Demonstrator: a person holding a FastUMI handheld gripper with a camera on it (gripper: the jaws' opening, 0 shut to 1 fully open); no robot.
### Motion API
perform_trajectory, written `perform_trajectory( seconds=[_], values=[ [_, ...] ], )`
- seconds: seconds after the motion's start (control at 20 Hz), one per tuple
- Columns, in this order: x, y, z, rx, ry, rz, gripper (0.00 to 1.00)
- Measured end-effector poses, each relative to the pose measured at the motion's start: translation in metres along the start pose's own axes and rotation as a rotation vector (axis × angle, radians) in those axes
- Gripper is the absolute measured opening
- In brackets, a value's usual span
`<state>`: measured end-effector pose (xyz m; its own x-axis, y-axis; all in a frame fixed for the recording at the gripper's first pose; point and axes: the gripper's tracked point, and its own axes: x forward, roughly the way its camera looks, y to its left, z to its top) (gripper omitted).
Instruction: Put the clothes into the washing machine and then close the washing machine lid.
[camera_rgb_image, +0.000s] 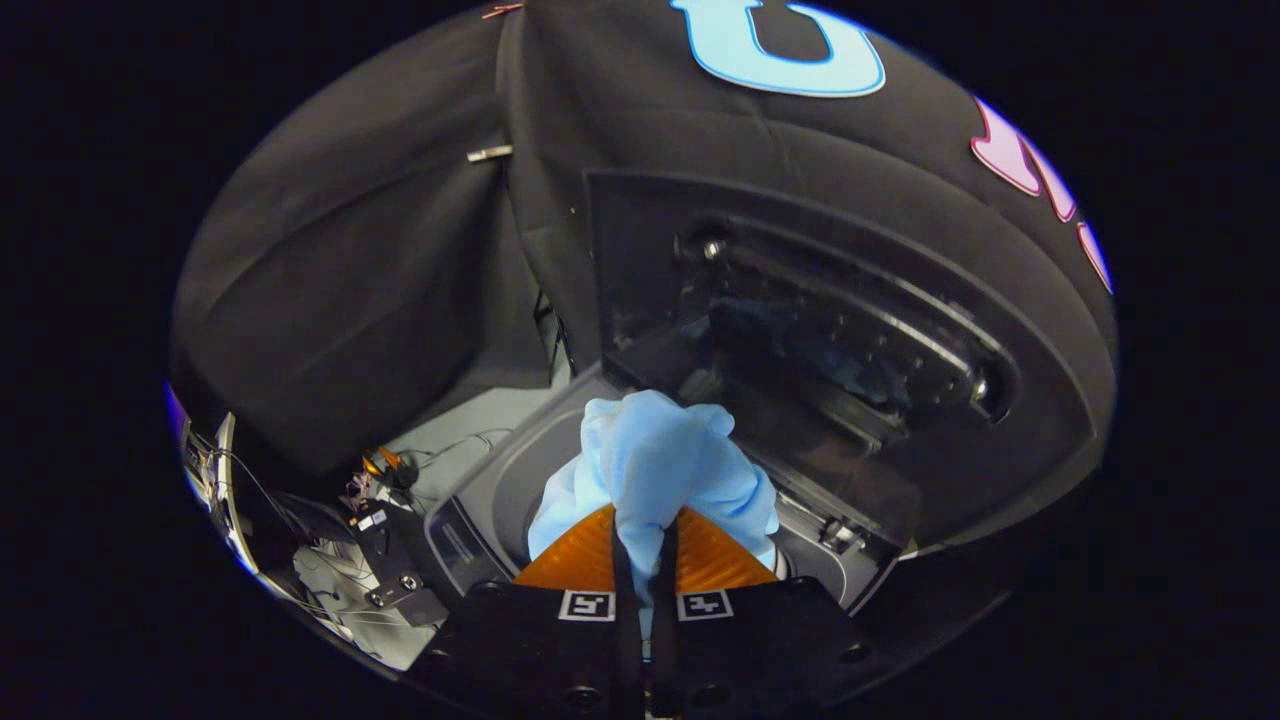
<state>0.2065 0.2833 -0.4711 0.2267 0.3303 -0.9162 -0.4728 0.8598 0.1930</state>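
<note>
The gripper (640, 545) is clamped on a bunched light-blue garment (655, 470), both orange fingers (565, 560) pressing its folds, holding it over the round opening of the grey washing machine (500, 480). Just beyond, the machine's dark lid (790, 330) stands raised and tilted back. Off to the left, cables and small electronics (385, 520) lie beside the machine.

No readable text, brand or number showed anywhere; the gripper (640, 545), pinched tight on the cloth (655, 470), carried only two small black-and-white square code markers (587, 605).
</note>
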Motion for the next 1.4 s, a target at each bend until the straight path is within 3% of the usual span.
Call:
perform_trajectory(
  seconds=[0.15,0.45,0.85,1.15,1.4],
  values=[
    [0.01,-0.006,-0.019,0.004,0.079,-0.031,0.12],
    [0.007,-0.008,-0.009,-0.008,0.033,-0.036,0.97],
    [-0.013,0.016,0.02,-0.034,-0.087,0.036,0.99],
    [-0.072,0.054,0.089,-0.112,-0.439,0.17,0.98],
    [-0.116,0.025,0.146,-0.04,-0.696,0.119,0.99]
  ],
)
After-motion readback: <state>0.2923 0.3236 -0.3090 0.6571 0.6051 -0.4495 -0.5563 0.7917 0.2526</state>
